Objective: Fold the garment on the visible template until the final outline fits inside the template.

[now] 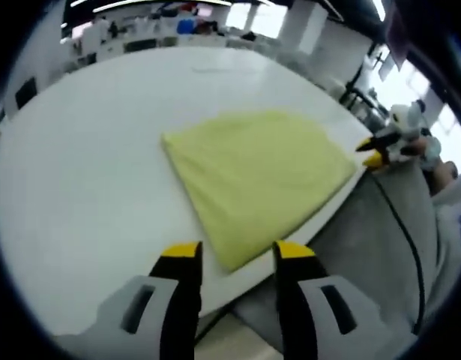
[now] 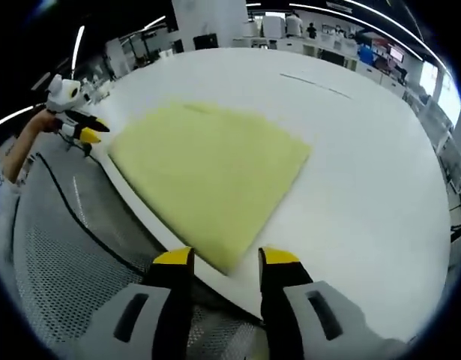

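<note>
A pale yellow garment, folded into a flat, roughly four-sided shape, lies on a white table close to its near edge. My left gripper hovers open just short of the garment's nearest corner, nothing between its yellow-tipped fingers. In the right gripper view the same garment spreads ahead of my right gripper, which is also open and empty at the table edge. The right gripper also comes into the left gripper view, off the table's side. The left gripper is at the left of the right gripper view, held by a hand.
A grey mesh surface with a black cable runs along the table's near edge. A faint dark line marks the table beyond the garment. Desks and equipment stand at the back of the room.
</note>
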